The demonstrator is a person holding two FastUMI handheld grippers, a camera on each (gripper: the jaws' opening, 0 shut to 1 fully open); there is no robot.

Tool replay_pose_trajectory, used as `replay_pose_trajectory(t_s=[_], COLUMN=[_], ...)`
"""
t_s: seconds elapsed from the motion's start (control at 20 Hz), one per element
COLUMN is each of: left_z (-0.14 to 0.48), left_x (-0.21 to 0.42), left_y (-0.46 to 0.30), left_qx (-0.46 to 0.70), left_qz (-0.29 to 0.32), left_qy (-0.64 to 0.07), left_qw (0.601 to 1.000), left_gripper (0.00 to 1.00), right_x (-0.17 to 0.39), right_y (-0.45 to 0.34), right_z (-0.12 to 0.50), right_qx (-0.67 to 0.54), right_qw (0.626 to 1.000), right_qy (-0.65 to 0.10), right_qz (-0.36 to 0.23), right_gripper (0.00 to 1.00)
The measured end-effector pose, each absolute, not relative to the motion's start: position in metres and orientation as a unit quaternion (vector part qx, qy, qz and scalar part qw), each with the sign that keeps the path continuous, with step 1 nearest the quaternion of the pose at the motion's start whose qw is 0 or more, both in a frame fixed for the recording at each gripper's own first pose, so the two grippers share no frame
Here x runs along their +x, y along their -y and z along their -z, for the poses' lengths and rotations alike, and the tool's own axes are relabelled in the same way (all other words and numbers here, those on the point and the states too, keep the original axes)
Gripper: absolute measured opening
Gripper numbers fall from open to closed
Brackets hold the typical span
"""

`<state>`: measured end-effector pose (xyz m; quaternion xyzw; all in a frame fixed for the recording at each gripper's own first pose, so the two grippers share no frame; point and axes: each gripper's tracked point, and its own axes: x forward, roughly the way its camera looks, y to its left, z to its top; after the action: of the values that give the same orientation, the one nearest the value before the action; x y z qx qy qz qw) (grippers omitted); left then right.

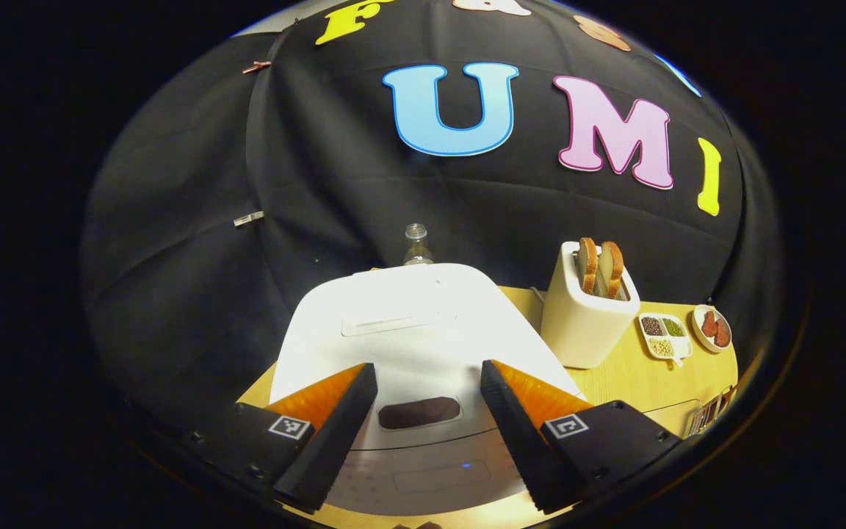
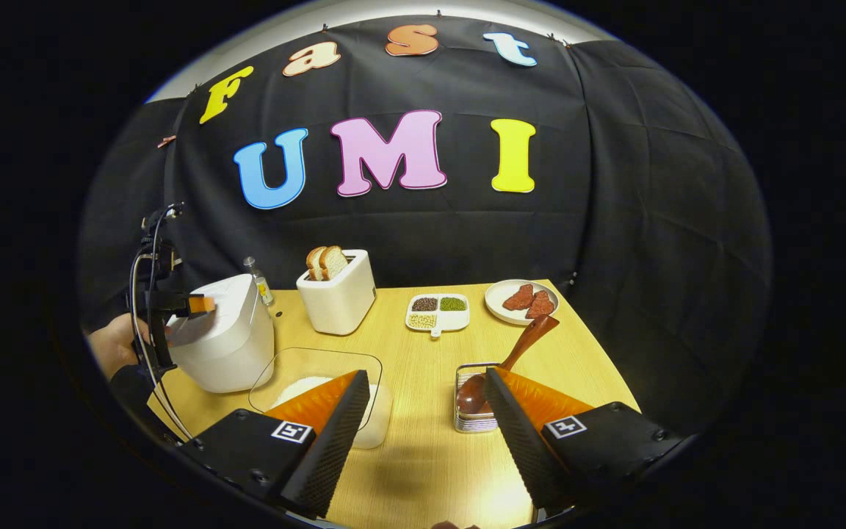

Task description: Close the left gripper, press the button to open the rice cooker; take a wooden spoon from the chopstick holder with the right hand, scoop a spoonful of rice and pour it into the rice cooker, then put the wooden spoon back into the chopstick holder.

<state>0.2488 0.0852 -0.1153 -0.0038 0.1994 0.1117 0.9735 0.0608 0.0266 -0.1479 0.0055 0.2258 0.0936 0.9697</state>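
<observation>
left claw (image 1: 423,389) hovers spread over the rice cooker (image 1: 423,330) lid.

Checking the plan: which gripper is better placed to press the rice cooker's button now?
Left. The left gripper hangs right over the closed rice cooker, fingers still open. The right gripper is off by the wooden spoon.
</observation>
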Motion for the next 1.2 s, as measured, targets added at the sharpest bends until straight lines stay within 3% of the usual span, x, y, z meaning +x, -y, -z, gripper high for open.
replay_pose_trajectory(t_s=[0.4, 0.45, 0.75, 0.95, 1.2], left_z=[0.105, 0.095, 0.02, -0.007, -0.009], left_x=[0.233, 0.225, 0.147, 0.093, 0.051], left_y=[-0.085, -0.08, -0.028, -0.004, 0.008], left_qx=[-0.005, -0.011, -0.014, -0.023, 0.039], left_qz=[-0.122, -0.124, -0.098, -0.09, -0.061], left_qy=[-0.189, -0.173, -0.087, -0.067, -0.038], left_qw=[0.974, 0.977, 0.991, 0.993, 0.997], left_gripper=[1.0, 0.96, 0.97, 0.96, 0.97], right_x=[0.07, 0.073, 0.094, 0.1, 0.073], right_y=[-0.014, -0.011, -0.001, -0.001, 0.003], right_z=[0.143, 0.142, 0.116, 0.071, 0.022], right_qx=[0.013, 0.015, 0.021, 0.008, 0.023], right_qw=[0.971, 0.971, 0.974, 0.978, 0.99], right_qy=[-0.216, -0.212, -0.186, -0.141, -0.095], right_qz=[-0.106, -0.107, -0.131, -0.152, -0.105], right_gripper=[0.99, 0.99, 0.99, 0.99, 0.98])
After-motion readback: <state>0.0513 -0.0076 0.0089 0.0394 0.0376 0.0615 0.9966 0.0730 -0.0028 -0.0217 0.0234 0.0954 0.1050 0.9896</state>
